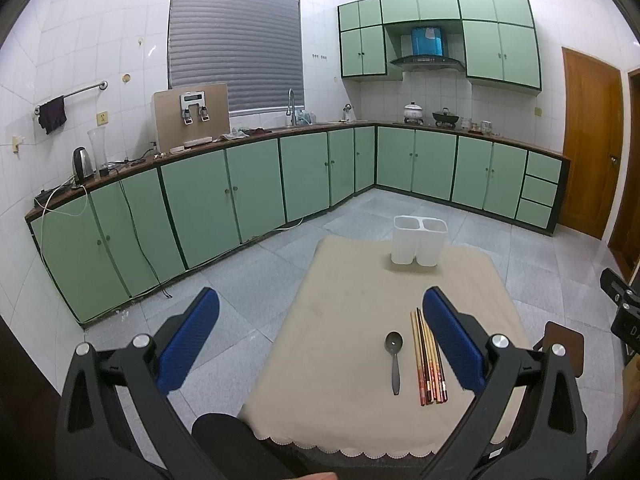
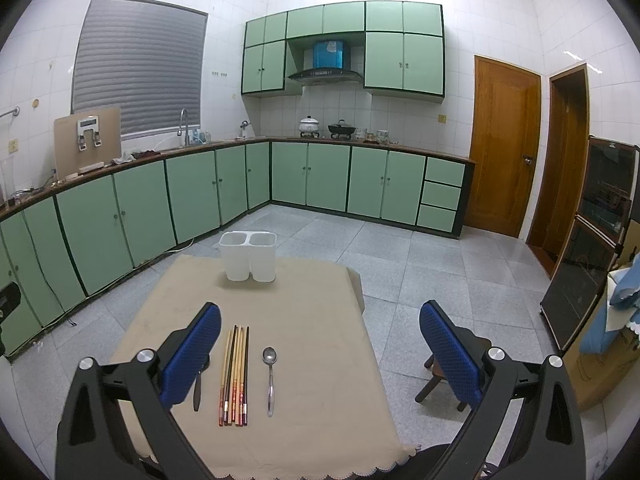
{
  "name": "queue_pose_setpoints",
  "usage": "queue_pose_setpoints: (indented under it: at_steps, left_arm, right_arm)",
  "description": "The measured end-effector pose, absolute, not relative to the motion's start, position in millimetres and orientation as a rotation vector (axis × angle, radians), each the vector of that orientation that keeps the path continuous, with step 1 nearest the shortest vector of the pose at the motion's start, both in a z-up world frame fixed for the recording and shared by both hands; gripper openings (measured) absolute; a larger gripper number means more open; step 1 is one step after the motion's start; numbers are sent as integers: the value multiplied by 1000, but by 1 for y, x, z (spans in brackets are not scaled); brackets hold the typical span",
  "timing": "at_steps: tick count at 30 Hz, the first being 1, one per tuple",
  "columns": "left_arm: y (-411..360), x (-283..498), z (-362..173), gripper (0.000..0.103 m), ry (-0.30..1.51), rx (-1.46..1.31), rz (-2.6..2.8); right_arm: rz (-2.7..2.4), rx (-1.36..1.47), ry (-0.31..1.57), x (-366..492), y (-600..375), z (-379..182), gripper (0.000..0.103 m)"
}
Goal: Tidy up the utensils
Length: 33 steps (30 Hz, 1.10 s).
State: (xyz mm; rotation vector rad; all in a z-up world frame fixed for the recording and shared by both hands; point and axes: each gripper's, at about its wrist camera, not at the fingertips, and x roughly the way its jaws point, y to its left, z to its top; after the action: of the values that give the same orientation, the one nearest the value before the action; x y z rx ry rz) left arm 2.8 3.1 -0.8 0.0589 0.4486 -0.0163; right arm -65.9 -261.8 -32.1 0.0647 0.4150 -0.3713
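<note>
A white two-compartment utensil holder [image 1: 418, 240] [image 2: 248, 256] stands at the far end of a table with a beige cloth [image 1: 360, 300] [image 2: 312, 320]. Several chopsticks [image 1: 429, 356] [image 2: 235, 376] lie side by side near the front. A dark spoon [image 1: 393, 360] lies left of them; in the right wrist view only its handle [image 2: 197, 392] shows behind my finger. A silver spoon [image 2: 270, 380] lies right of the chopsticks. My left gripper [image 1: 320, 316] is open and empty above the table's left front. My right gripper [image 2: 320, 320] is open and empty above the front.
Green kitchen cabinets [image 1: 216, 200] line the far and left walls. A small wooden stool [image 2: 438, 376] stands right of the table. A dark glass cabinet [image 2: 592, 260] and wooden doors [image 2: 500, 148] are at the right. Grey tile floor surrounds the table.
</note>
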Motion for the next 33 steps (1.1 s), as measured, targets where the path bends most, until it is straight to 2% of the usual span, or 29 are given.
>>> queue_pose_setpoints:
  at_steps: [6, 12, 19, 21, 25, 27, 31, 33]
  left_arm:
    - [-3, 21, -25, 99, 527, 80, -40]
    - [-13, 54, -101, 99, 722, 72, -211]
    - [-34, 92, -203, 98, 895, 102, -273]
    - [-36, 104, -226, 97, 941, 99, -278]
    - [-45, 122, -260, 97, 992, 107, -294]
    - [-51, 131, -268, 93, 1015, 113, -312]
    - [-67, 148, -294, 76, 1062, 135, -332]
    - [-73, 155, -302, 74, 1063, 154, -322]
  right_arm:
    - [-326, 66, 440, -56, -264, -47, 98]
    - [-233, 84, 582, -23, -271, -109, 96]
    - [-133, 124, 792, 26, -276, -211, 61]
    - [-105, 149, 836, 36, -276, -237, 54]
    - [-68, 168, 883, 47, -274, -272, 47]
    - [-58, 166, 890, 51, -273, -281, 44]
    - [-37, 164, 912, 65, -273, -296, 36]
    - [-27, 163, 921, 69, -274, -302, 33]
